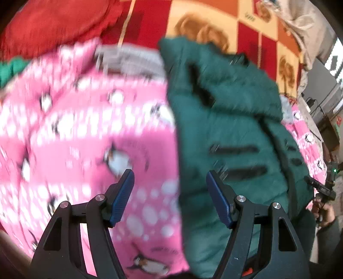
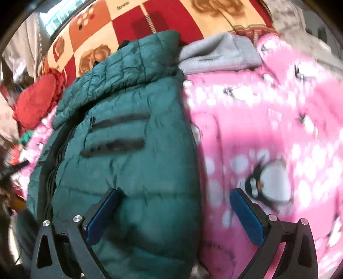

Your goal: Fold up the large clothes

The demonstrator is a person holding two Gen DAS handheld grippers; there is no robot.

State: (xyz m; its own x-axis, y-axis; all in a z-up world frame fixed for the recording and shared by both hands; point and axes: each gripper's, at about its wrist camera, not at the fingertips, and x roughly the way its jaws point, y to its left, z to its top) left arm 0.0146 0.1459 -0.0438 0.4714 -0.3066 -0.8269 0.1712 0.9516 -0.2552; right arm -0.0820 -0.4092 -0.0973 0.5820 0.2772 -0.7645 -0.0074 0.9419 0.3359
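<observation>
A dark green puffer jacket (image 1: pixel 227 120) lies folded lengthwise on a pink penguin-print blanket (image 1: pixel 85 133), with its hood towards the far side. My left gripper (image 1: pixel 169 172) hangs open over the jacket's left edge, where green meets pink, with nothing between its blue pads (image 1: pixel 122 197). In the right wrist view the jacket (image 2: pixel 128 150) fills the left half and the pink blanket (image 2: pixel 268 128) the right. My right gripper (image 2: pixel 176 191) stands open over the jacket's right edge and holds nothing. Both views are blurred.
A grey garment (image 1: pixel 128 62) (image 2: pixel 218 53) lies beyond the pink blanket next to the jacket's hood. A red cushion (image 1: pixel 53 23) (image 2: pixel 36 100) sits on a red and orange checked bedspread (image 1: pixel 203 21) (image 2: pixel 171 15). A hand (image 1: pixel 325 214) with a black device is at the right edge.
</observation>
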